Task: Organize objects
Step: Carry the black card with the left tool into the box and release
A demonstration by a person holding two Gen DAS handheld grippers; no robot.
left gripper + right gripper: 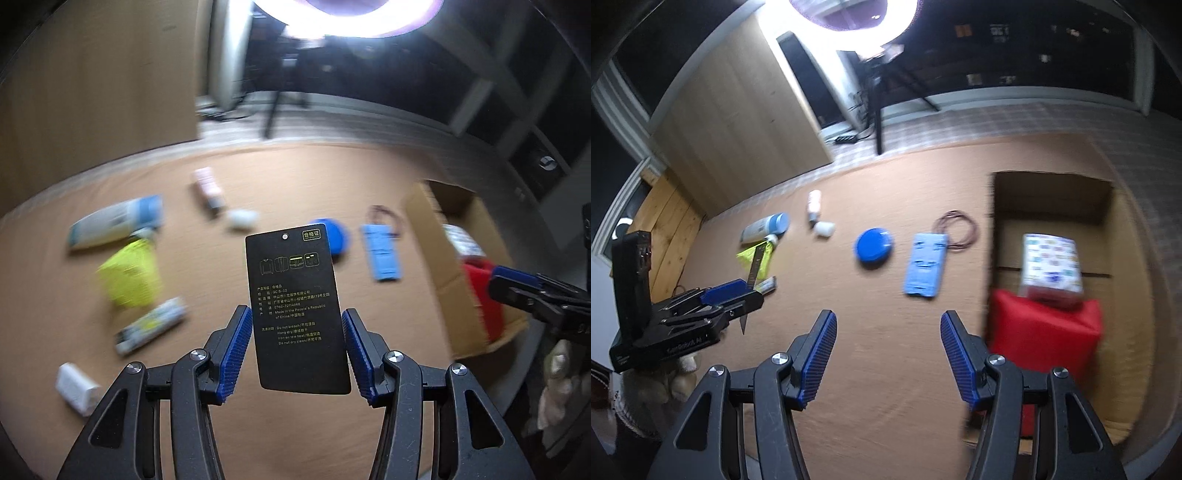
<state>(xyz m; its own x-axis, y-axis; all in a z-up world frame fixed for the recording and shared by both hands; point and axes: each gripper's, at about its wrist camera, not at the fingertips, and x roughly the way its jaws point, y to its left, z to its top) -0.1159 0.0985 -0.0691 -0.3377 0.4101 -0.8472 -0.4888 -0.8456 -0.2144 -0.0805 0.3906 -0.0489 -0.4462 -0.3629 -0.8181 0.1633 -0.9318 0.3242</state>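
A black hang tag (295, 306) with printed care text stands upright between the blue pads of my left gripper (297, 314), which is shut on its two long edges. In the right wrist view the same gripper (738, 291) hangs at the left over the table with the tag (755, 269) seen edge-on. My right gripper (888, 317) is open above bare tabletop with nothing between its fingers; it shows at the right edge of the left wrist view (517, 284). An open cardboard box (1049, 195) at the right holds a red pack (1045, 332) and a patterned tissue pack (1051, 262).
On the brown table lie a blue round lid (873, 245), a light blue battery pack (925, 264) with looped wires (956, 230), a white and blue tube (764, 227), a yellow-green bag (131, 273), a pink bottle (814, 203), a white cap (824, 228), a printed packet (151, 325) and a white block (75, 384).
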